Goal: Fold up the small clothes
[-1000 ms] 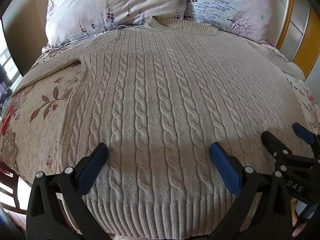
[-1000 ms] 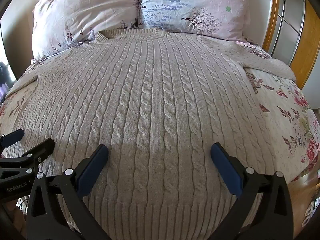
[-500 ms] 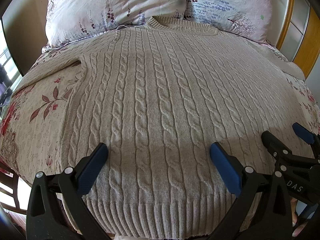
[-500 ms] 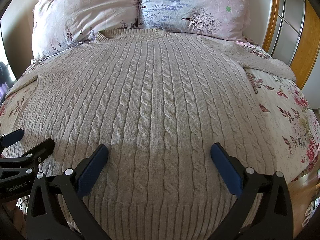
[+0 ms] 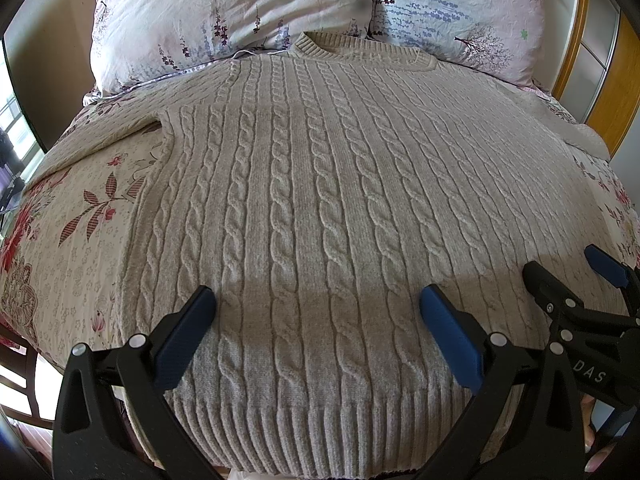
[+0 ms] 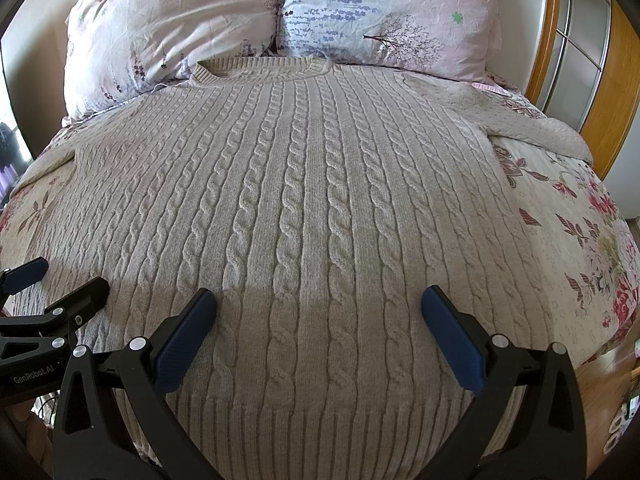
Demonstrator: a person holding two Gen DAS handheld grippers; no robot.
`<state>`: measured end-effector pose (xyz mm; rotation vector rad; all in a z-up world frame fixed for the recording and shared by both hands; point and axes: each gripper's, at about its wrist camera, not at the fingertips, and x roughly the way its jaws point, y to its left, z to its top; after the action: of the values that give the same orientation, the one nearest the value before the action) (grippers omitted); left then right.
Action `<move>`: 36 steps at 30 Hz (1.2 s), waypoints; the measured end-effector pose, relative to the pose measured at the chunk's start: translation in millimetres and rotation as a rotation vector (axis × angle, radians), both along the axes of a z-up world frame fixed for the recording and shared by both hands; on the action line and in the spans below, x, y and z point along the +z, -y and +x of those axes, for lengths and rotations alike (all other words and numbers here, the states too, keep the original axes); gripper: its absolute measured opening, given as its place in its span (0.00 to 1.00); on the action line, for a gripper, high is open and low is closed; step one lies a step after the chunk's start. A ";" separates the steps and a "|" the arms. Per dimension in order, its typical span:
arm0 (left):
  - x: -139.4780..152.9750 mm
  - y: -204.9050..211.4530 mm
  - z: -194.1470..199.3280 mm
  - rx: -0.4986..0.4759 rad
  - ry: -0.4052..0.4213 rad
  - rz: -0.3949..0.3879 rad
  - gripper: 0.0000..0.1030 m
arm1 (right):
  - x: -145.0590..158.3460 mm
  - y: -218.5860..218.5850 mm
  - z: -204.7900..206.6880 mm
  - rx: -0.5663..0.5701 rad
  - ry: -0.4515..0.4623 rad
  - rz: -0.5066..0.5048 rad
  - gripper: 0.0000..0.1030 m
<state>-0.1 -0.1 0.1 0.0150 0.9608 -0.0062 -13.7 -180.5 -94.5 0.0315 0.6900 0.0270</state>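
Note:
A beige cable-knit sweater lies flat, front up, on a bed, collar toward the pillows and ribbed hem nearest me. It also fills the right wrist view. Its sleeves spread out to both sides. My left gripper is open and empty above the lower left part of the sweater. My right gripper is open and empty above the lower right part. Each gripper shows at the edge of the other's view.
Two floral pillows lean at the head of the bed. The floral bedspread shows on both sides. A wooden wardrobe frame stands at the right. A window is at the left.

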 end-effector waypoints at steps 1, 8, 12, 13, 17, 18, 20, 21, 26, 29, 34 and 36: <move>0.0 0.0 0.0 0.000 0.000 0.000 0.98 | 0.0 0.0 0.0 0.000 0.000 0.000 0.99; 0.0 0.0 0.0 0.000 -0.001 0.000 0.98 | -0.1 -0.1 0.3 -0.001 -0.001 0.000 0.99; 0.0 0.0 0.0 0.000 -0.001 0.000 0.98 | 0.0 -0.1 0.4 -0.001 -0.001 0.000 0.99; 0.0 0.0 0.0 0.000 -0.001 0.000 0.98 | 0.0 -0.1 0.5 -0.001 -0.001 0.000 0.99; 0.0 0.0 0.0 0.000 -0.001 0.000 0.98 | 0.2 -0.1 0.5 -0.002 0.000 0.000 0.99; 0.0 0.0 0.0 0.000 -0.001 0.000 0.98 | 0.2 -0.1 0.6 -0.001 -0.001 0.000 0.99; 0.0 0.0 0.0 0.000 -0.001 0.000 0.98 | 0.2 -0.1 0.7 -0.001 -0.001 0.000 0.99; 0.0 0.0 0.0 0.000 -0.001 0.000 0.98 | 0.2 0.0 0.7 0.000 -0.001 0.000 0.99; 0.0 0.2 0.1 -0.002 -0.005 0.001 0.98 | 0.1 0.3 0.7 0.002 0.001 0.000 0.99; -0.8 -0.9 0.3 -0.003 -0.006 0.001 0.98 | 0.0 0.5 0.3 0.004 0.006 0.001 0.99; -1.1 -1.1 0.9 -0.003 -0.008 0.001 0.98 | -2.2 0.0 0.7 0.015 0.007 -0.001 0.99; -1.0 0.4 1.5 -0.005 -0.014 0.002 0.98 | -1.4 -0.3 2.7 0.023 0.003 -0.004 0.99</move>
<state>1.4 -0.4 -1.0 0.0194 0.9743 -0.0104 -11.0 -180.3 -95.8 0.0200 0.6878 0.0475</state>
